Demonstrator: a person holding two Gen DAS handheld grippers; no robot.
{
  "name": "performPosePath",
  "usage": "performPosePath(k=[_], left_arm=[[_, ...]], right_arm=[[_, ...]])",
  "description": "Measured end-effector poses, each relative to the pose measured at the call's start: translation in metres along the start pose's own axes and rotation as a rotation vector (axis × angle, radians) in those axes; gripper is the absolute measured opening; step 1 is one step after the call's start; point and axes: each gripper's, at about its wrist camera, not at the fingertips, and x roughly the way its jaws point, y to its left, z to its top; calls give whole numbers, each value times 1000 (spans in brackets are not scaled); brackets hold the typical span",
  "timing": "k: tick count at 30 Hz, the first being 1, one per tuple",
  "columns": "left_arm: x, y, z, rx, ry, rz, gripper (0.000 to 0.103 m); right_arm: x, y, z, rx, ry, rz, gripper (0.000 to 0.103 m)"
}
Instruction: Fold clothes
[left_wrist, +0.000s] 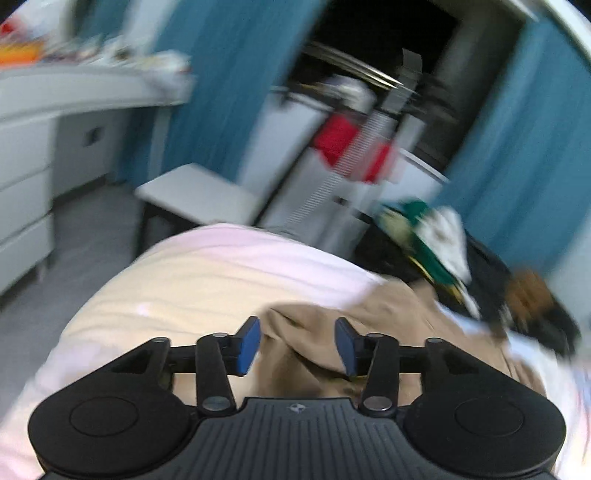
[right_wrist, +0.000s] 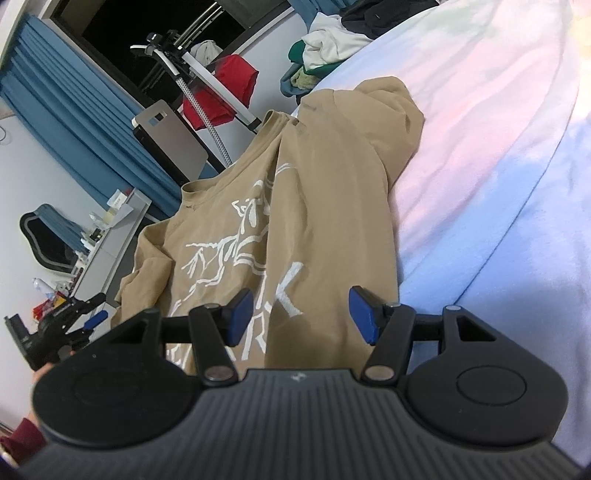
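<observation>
Fingers (left_wrist: 248, 345) of the left gripper (left_wrist: 297, 345) stand parted with nothing pinched between them, tan cloth of the shirt (right_wrist: 295, 206) lying loose beyond and under the gap; those of the right gripper (right_wrist: 301, 315) are spread about as wide, hovering over the shirt's lower part with the pads (right_wrist: 364, 314) clear of the fabric, so neither holds anything. The shirt lies face up on the bed (right_wrist: 498, 155), white print showing, one side already turned in over the body and a sleeve bunched near the far edge; the collar points toward the window side. To do this step well, I judge each gripper should come down on a single layer at a hem or shoulder corner, close fully on the cloth before lifting, and carry the fold across low and flat so the print side stays smooth; pinching the sheet along with the shirt would drag the bedding, so the fingers want to slide under the shirt's edge only. The left gripper shows small at the left rim of the right view (right_wrist: 74, 317), a hand partly behind it. Much is hard to read: the left view is smeared by blur, so the shirt's edge there cannot be traced; the shirt's hem is hidden behind the right gripper's body; the pile of other clothes (right_wrist: 321, 48) at the far end of the bed is cut off and its pieces cannot be told apart.
</observation>
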Motion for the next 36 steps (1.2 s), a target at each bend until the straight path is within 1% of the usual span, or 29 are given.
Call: performPosePath(k=[2,3,5,6,8,9,10,11,14,15,16,20,22,25,26,28,32,35,36], left_arm=[[4,-10,-8,92,47,-32,52],[7,-16,-13,118,66,-45,51],[12,-25,-21,165,90,-44,50],[14,-29,-25,189,102,-43,47],[25,-32,-29,225,134,-12,35],[28,-32,-31,232,141,0,19],[32,-30,-30,229,139,5,4],[29,-30,-30,220,129,7,2],[2,-19,-22,136,61,-104,1],[-4,-12,-17,90,38,-134,1],[-11,-1,-13,22,9,-159,1],[-39,38,-14,-161,-61,-107,1],[-42,53,-22,-216,-49,-5,1],[-34,65,-40,-218,14,157,1],[-29,68,-47,-228,35,201,1],[-24,71,-55,-259,41,248,1],[-25,61,-55,-223,10,299,1],[-40,52,-53,-214,13,283,5],[-50,49,-54,-219,20,269,11]], right_arm=[[0,0,0,-4,1,-3,60],[1,0,-1,-5,2,-5,60],[2,0,-1,-8,4,-8,60],[2,0,-1,-9,5,-10,60],[4,0,-2,-12,8,-12,60],[5,1,-2,-13,10,-13,60],[6,1,-2,-13,12,-13,60],[7,1,-3,-13,13,-14,60],[7,1,-3,-13,15,-16,60],[6,1,-3,-13,15,-16,60],[6,1,-4,-13,15,-16,60],[5,2,-4,-13,16,-18,60],[5,2,-4,-13,16,-19,60],[5,3,-5,-13,17,-20,60],[5,3,-5,-13,17,-21,60],[5,3,-5,-13,17,-22,60],[6,5,-4,-33,12,-28,60],[6,6,-3,-45,9,-30,61],[4,7,-3,-48,6,-29,61]])
